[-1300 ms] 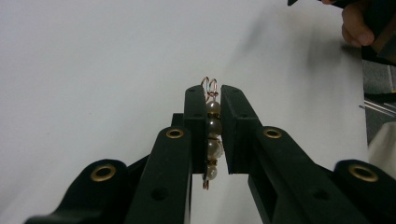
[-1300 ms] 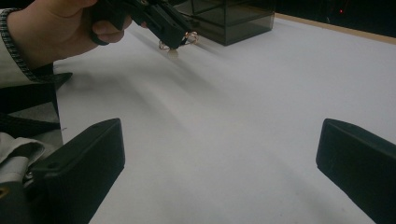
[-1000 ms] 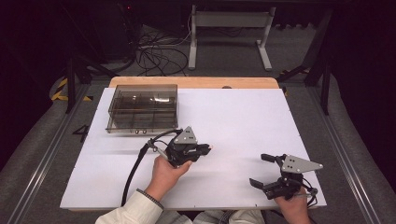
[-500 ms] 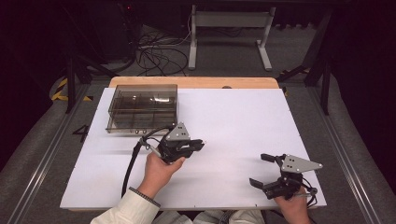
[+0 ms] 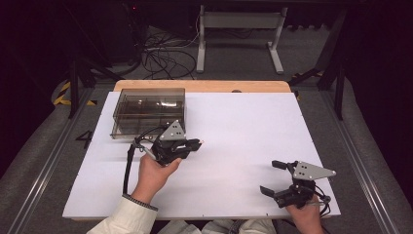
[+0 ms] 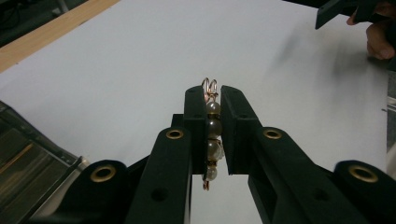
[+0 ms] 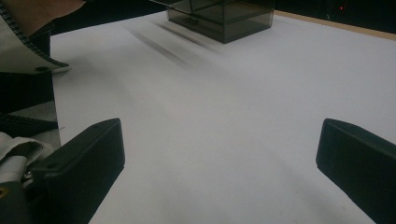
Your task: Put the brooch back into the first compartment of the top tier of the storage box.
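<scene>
Pearl piece: a short string of pale beads (image 6: pixel 213 135) on copper-coloured wire, with a small wire loop at its far end, stands lengthwise between the jaws of the left gripper (image 6: pixel 213 100), above the white sheet.
Left gripper: closed tight on the beads, both pads pressing them from either side (the loop pokes out past the tips); in the high view it (image 5: pixel 197 144) sits just at 5 o'clock from the box, tips pointing toward 3 o'clock.
Left hand: wraps the gripper body from below (image 5: pixel 153 170), sleeve running off at 7 o'clock.
Box: a smoky clear compartment box (image 5: pixel 148 111) at 10 o'clock on the table, close to the left gripper.
Right gripper: jaws spread wide with nothing between them (image 5: pixel 274 176), near the table's 5 o'clock corner, well apart from the beads.
Table: white sheet (image 5: pixel 243 131), wooden edge at 12 o'clock.
</scene>
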Available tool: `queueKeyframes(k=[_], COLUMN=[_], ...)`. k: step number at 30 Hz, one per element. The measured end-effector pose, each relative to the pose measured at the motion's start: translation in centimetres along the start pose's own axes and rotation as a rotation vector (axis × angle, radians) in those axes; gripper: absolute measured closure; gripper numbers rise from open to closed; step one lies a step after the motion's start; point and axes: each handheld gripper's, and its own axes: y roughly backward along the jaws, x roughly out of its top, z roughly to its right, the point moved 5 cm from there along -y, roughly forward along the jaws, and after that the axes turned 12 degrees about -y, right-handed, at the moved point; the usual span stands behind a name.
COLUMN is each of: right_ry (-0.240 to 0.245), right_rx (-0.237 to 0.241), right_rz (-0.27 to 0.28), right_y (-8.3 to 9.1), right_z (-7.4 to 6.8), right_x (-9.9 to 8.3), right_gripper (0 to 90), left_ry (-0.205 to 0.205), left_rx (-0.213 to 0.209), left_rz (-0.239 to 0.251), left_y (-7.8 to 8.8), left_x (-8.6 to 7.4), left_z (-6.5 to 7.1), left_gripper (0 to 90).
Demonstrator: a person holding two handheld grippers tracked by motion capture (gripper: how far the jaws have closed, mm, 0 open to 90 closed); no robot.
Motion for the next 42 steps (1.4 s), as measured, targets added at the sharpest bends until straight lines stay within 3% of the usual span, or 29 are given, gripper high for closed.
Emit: queueKeyframes(k=[19, 30, 37, 42], right_ry=[0.003, 0.002, 0.003, 0.003], right_rx=[0.001, 0.001, 0.000, 0.002], right_rz=[-0.003, -0.005, -0.002, -0.003], right_y=[0.0, 0.0, 0.0, 0.0], right_z=[0.0, 0.0, 0.0, 0.0], right_x=[0.0, 0.0, 0.0, 0.0], right_gripper=[1.7, 1.7, 1.7, 1.7], left_ry=[0.002, 0.026, 0.032, 0.062], left_rx=[0.076, 0.120, 0.182, 0.212], left_rz=[0.003, 0.008, -0.014, -0.004], left_y=[2.8, 4.5, 5.6, 6.6], left_x=[-0.3, -0.8, -1.4, -2.1], left_z=[-1.7, -2.8, -3.7, -4.5], left_gripper=[82.1, 82.1, 82.1, 82.0])
